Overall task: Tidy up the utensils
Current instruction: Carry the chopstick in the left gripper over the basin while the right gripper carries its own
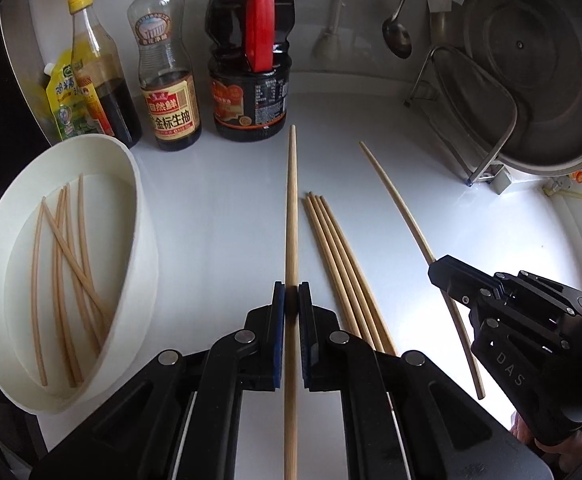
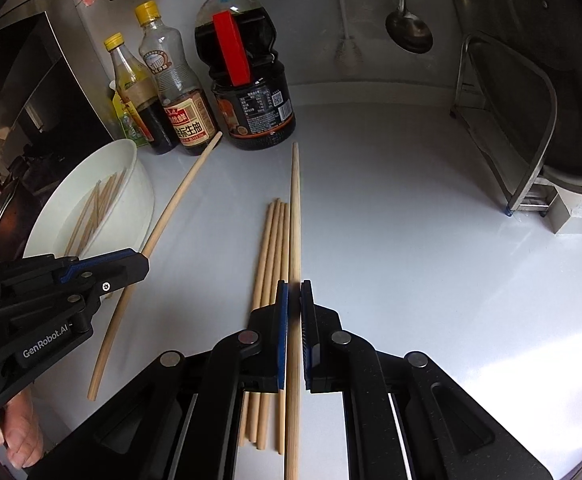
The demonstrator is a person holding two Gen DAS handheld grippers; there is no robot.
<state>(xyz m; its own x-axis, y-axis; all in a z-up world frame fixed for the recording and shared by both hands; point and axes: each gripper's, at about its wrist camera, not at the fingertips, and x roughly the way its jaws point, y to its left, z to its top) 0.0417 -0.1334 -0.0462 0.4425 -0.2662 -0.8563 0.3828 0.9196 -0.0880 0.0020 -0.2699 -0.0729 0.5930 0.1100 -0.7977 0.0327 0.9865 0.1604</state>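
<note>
My left gripper is shut on one wooden chopstick, held pointing forward over the white counter. My right gripper is shut on another chopstick, also pointing forward. Each shows in the other's view: the right gripper with its chopstick, the left gripper with its chopstick. A bunch of several chopsticks lies on the counter between the grippers, also in the right wrist view. A white oval bowl at the left holds several chopsticks.
Sauce bottles and a big dark jug stand at the back. A metal rack with a steel pot lid stands at the right. A ladle hangs on the wall. A dark appliance sits at the far left.
</note>
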